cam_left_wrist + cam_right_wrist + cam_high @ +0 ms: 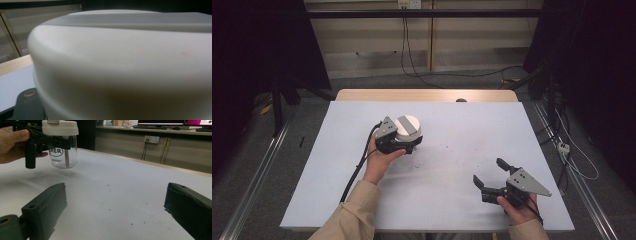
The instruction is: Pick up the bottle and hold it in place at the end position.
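Left tool [408, 145] clamped round white-lidded clear jar [407, 127], held above worktop [452, 150]; right tool [492, 175] wide open, gripping nothing, well apart.

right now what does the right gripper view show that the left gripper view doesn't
Right gripper view alone: the clear jar body with printed letters, lifted off the table, the left gripper clamped just under the lid, the person's hand, and the right gripper with its jaws wide apart, nothing between them. Left gripper view alone: a close-up of the lid's curved side. Both share the white lid and the table.
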`<state>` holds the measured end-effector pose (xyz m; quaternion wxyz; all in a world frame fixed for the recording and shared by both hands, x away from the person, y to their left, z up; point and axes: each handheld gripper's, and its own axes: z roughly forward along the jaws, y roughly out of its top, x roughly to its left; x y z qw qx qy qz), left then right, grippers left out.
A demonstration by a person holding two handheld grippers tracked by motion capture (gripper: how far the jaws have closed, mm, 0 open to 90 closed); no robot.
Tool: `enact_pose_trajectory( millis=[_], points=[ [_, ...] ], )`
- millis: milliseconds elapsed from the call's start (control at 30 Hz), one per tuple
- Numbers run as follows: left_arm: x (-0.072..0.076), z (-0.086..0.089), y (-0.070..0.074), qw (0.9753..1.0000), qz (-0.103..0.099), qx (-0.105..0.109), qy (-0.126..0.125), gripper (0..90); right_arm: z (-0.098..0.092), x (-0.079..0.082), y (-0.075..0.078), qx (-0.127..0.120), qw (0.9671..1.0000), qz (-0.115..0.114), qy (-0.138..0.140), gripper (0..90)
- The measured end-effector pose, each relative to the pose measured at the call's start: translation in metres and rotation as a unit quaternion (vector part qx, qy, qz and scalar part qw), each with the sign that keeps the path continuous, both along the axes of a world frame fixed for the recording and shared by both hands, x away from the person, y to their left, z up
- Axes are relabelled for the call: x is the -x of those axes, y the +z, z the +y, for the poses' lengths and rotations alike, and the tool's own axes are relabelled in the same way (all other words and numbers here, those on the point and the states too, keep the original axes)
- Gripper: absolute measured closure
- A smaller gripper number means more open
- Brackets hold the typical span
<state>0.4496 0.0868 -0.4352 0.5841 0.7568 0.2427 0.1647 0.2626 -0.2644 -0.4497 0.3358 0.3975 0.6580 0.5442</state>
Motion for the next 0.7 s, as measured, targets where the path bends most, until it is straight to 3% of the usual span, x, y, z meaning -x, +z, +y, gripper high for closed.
enact_pose_trajectory(
  millis=[700],
  points=[
    [-0.004, -0.02, -0.002, 0.9998, -0.002, -0.007, -0.016, 18.4, -0.001, 0.0, 0.0, 0.001, 1.0, 0.001, -0.002, 3.7]
  ],
)
